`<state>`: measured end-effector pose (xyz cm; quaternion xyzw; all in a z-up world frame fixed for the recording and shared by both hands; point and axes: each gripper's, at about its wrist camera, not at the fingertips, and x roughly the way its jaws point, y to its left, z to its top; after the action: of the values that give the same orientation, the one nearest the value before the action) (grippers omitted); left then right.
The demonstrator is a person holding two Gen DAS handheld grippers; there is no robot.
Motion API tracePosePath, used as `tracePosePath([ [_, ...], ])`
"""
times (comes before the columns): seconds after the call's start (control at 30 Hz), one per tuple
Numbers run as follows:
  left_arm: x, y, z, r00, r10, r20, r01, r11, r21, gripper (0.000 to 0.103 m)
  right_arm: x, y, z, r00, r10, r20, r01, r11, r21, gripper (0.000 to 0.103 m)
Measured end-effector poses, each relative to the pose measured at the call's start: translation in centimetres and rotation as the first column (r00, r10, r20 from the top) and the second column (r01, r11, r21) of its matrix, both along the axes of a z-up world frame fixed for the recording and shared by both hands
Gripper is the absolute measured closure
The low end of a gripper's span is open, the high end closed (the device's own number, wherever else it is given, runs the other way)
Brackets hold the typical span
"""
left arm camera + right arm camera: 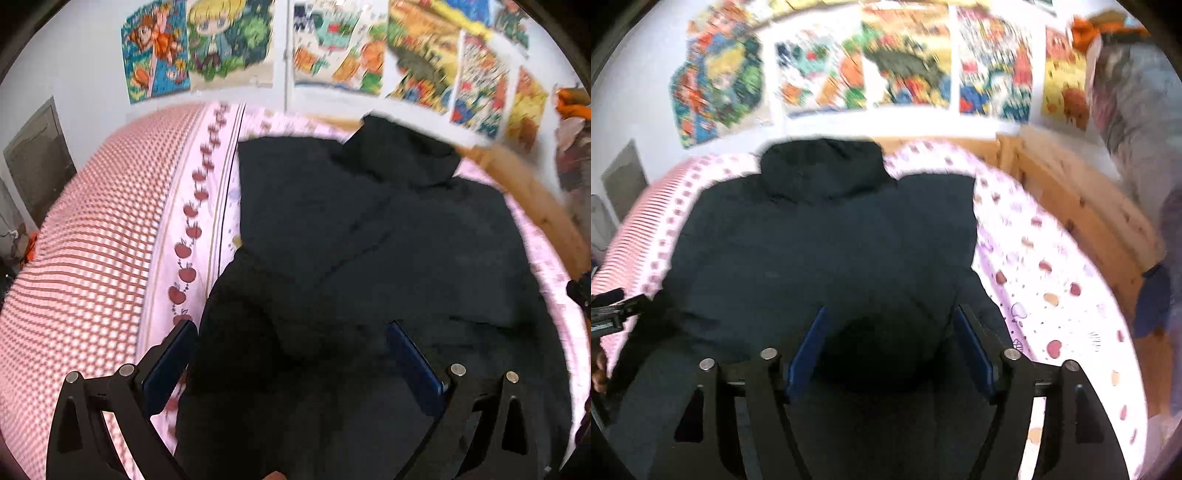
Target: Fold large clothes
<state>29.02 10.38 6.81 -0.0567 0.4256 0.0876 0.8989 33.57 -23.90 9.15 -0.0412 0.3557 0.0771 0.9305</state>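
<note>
A large black hooded jacket lies spread on the bed, hood towards the wall; it also fills the middle of the right wrist view. My left gripper is open, its blue pads wide apart over the jacket's near left part, holding nothing. My right gripper is open over the jacket's near right part, with a dark bulge of fabric between the pads but not pinched. The left gripper's edge shows at the far left of the right wrist view.
The bed has a pink sheet with an apple print and a red checked cover at the left. A wooden bed frame runs along the right. Colourful posters hang on the wall behind.
</note>
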Motion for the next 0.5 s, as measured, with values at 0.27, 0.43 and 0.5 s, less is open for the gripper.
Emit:
tracePosePath([
  [0.27, -8.4, -2.2, 11.1, 0.987, -0.077, 0.140, 0.075, 0.997, 0.024, 0.000, -8.4, 2.3, 9.0, 0.995, 0.075, 0.066, -0.075, 0.997, 0.005, 0.027],
  [0.43, -10.4, -2.0, 16.9, 0.983, -0.074, 0.169, 0.072, 0.997, 0.020, 0.000, -11.6, 2.0, 14.7, 0.995, 0.054, 0.088, -0.059, 0.997, 0.052, 0.020],
  [0.5, -10.3, -1.5, 18.7, 0.979, -0.067, 0.191, 0.063, 0.998, 0.023, 0.000, -12.4, 1.9, 16.4, 0.993, 0.047, 0.108, -0.055, 0.996, 0.073, 0.018],
])
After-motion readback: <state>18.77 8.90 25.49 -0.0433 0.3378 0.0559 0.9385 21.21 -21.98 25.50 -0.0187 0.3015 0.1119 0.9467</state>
